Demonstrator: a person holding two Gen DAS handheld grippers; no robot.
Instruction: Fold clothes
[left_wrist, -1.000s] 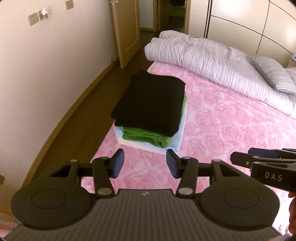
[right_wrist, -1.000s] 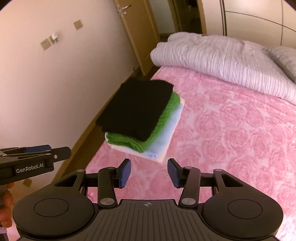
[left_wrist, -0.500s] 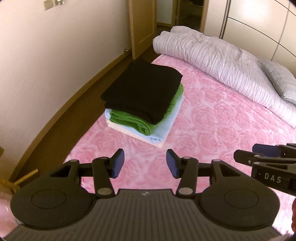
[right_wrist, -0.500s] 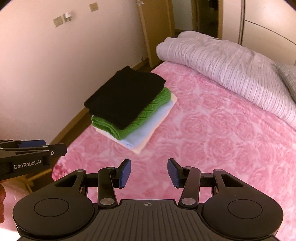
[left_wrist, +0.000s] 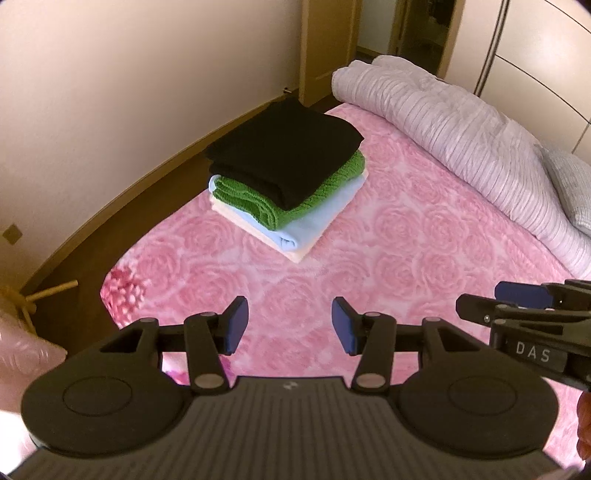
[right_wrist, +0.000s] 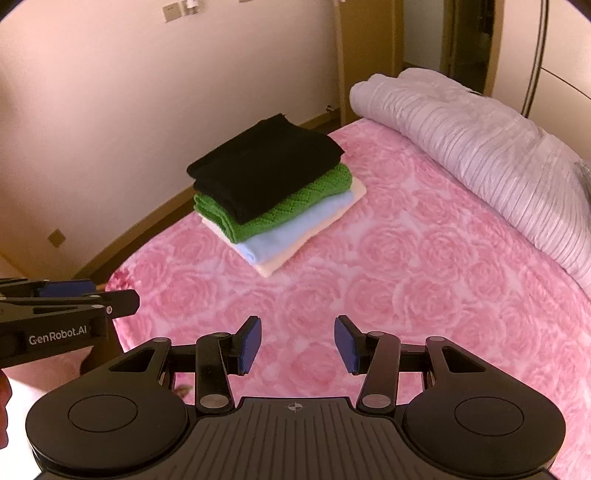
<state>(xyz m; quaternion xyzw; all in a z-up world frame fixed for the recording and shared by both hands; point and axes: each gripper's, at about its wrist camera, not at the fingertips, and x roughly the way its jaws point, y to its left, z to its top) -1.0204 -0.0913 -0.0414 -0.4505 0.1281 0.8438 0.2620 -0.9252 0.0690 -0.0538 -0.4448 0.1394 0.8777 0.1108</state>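
Left wrist view: folded stack (left_wrist: 284, 181) now sits nearer frame centre than before.

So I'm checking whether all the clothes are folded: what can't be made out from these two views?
- Stack: whether more lies beneath the cream layer; upper garments cover it.
- Bed: its near part, hidden by the left gripper and right gripper.
- Bed's right side: cut off by both views' edges.
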